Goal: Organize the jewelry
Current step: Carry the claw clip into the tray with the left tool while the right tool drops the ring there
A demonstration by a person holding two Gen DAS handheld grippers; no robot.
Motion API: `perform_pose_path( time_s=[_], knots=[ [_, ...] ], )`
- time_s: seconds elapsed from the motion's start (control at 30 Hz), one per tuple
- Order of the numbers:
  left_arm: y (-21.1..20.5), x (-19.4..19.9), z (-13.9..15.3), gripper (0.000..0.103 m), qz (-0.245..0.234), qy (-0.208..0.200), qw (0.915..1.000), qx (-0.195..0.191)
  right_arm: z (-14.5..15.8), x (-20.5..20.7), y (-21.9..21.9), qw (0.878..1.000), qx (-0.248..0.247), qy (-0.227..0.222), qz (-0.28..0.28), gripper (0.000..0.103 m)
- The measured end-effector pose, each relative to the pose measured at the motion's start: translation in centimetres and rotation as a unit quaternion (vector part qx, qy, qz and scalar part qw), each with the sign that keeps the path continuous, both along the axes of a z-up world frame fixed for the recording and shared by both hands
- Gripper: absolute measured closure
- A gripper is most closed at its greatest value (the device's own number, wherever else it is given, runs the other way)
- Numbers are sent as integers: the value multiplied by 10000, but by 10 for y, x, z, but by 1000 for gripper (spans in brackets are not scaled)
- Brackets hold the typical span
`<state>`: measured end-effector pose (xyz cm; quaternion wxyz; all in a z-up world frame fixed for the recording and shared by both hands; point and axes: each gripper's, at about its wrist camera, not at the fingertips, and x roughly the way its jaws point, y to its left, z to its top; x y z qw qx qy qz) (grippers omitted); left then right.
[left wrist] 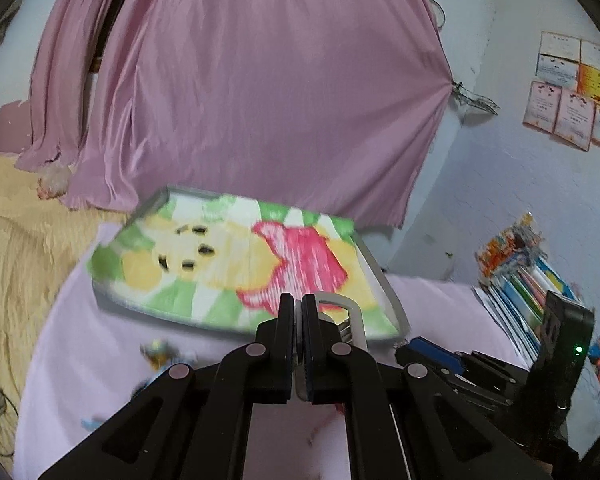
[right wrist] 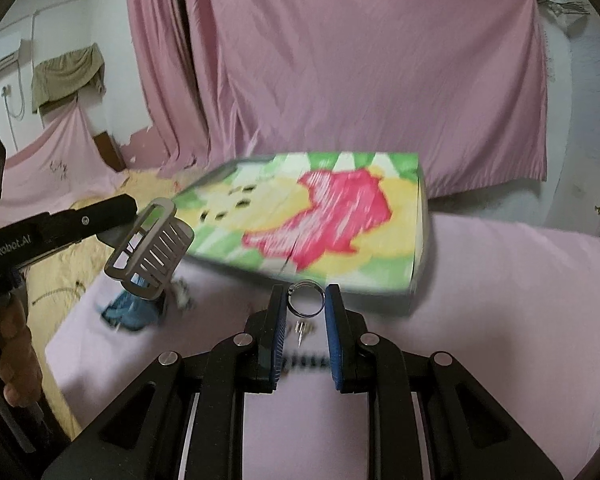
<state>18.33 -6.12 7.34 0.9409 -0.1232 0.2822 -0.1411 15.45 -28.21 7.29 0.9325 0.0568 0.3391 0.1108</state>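
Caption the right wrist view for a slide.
Right gripper pinching a small silver ring; left gripper lifting a grey slotted metal rack.

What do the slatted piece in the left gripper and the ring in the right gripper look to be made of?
Slatted piece: probably metal with a brushed grey-silver finish; it shows flat, rigid bars and a dull sheen. Painted plastic is possible. The left gripper is clamped on it.

Ring: likely polished metal, being a thin silvery band with bright glints. Blur hides finer detail. It sits between the fingers of the right gripper.

Black linkage grippers [right wrist: 306, 300], silver rivets, ribbed blue pads [right wrist: 334, 344], "GenRobot.AI" lettering.
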Motion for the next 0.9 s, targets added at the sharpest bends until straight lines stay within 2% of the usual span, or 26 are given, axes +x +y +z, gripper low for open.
perform_pose_path(
  time_s=[0.17,0.23,0.43,0.63,0.9],
  knots=[
    [-5,40,-7,99,167,71,9998,55,-5,37,0,9999,64,40,-155,86],
    [-7,55,-14,99,220,178,9996,81,-11,53,0,9996,118,144,-223,92],
    [-13,91,-40,99,278,668,9972,192,-36,87,5,9981,129,529,-271,92],
    [-21,103,-53,99,211,925,9948,358,-51,95,8,9969,159,736,-220,92],
    [-22,108,-62,98,181,1156,9923,409,-49,95,4,9969,243,695,-286,92]
  ],
)
